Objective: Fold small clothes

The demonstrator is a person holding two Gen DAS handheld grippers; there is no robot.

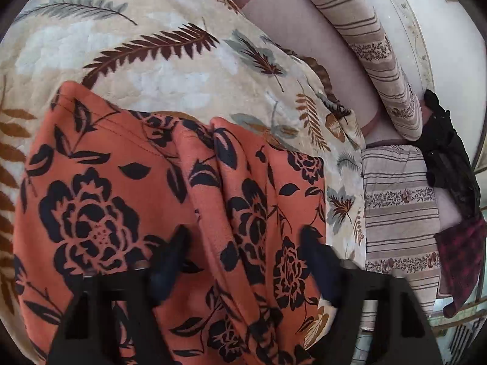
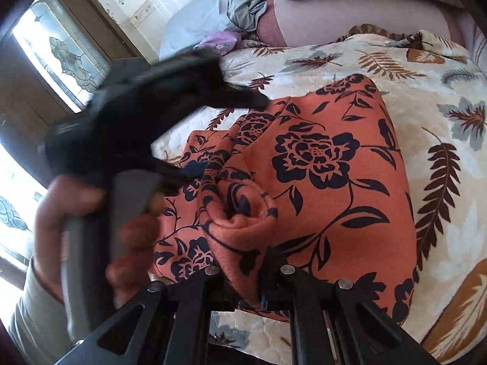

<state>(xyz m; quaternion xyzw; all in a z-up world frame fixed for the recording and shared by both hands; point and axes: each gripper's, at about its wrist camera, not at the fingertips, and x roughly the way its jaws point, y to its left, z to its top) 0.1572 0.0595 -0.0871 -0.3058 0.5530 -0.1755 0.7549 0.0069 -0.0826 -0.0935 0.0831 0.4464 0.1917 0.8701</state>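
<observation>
Right tongs (image 2: 243, 276) pinch orange floral garment (image 2: 319, 182) near quilt (image 2: 441, 91) edge.

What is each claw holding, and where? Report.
Right claw pinches a bunched fold of the orange floral garment. Left claw straddles its raised ridge; grip unclear.
</observation>
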